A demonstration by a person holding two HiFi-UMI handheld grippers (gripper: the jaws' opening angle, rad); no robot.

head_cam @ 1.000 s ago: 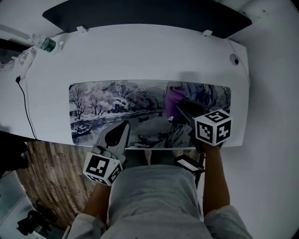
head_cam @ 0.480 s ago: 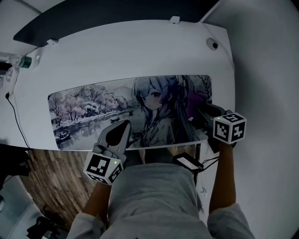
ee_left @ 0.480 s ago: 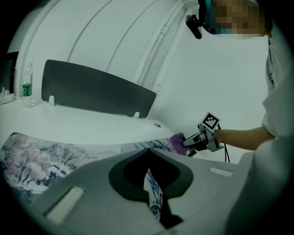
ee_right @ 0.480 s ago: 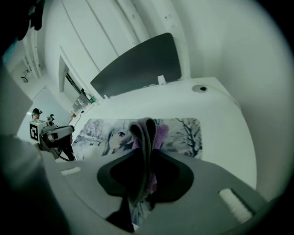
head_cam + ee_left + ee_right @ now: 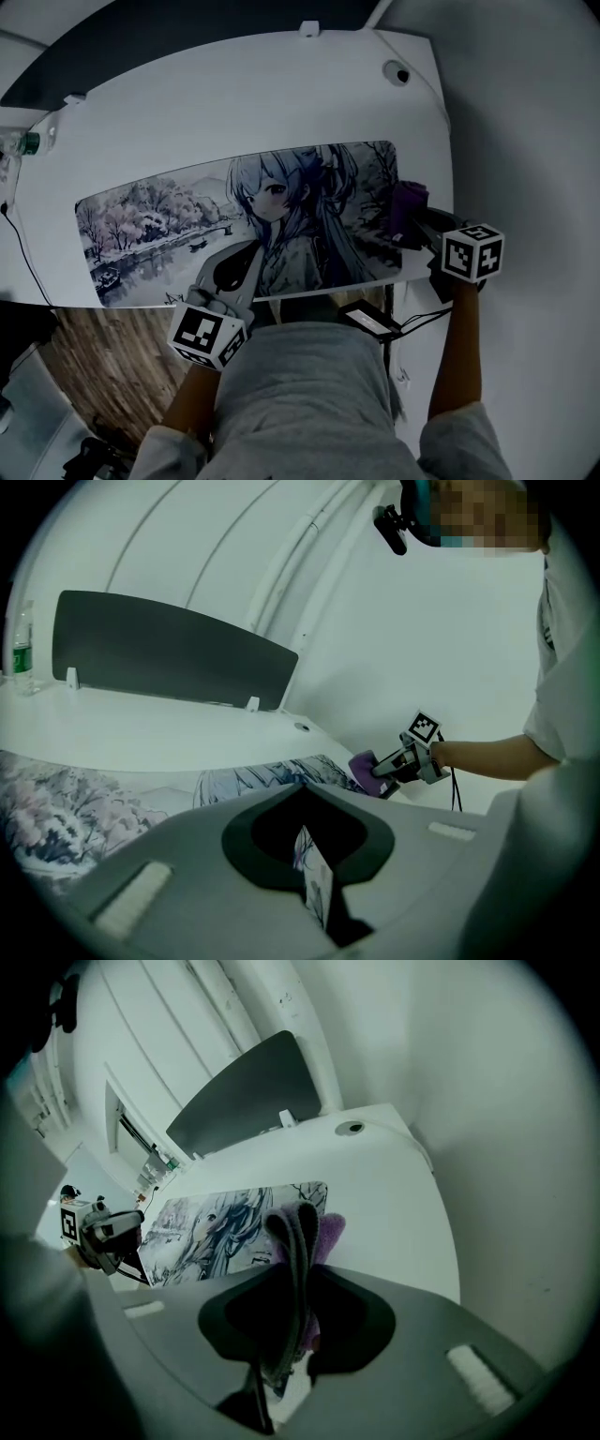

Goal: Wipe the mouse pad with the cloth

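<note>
Head view, with both gripper views: a white desk carrying a long printed mouse pad that lies flat along its near edge. The right gripper is clamped on a purple cloth; its own view shows the folded cloth standing between the jaws and hiding their tips. The cloth sits at the pad's far-right end, over the pad's right edge, but whether it presses on the surface cannot be told. The left gripper rests over the pad's near edge, left of centre. Its jaws are drawn in to a narrow slit through which a sliver of the print shows, and whether they pinch the pad is unclear. A dark panel stands along the desk's far edge, cut off at the top of the frame. A bottle at the far left is only partly in frame — its cap end alone shows. A small black box with a cable hangs near the person's waist.
</note>
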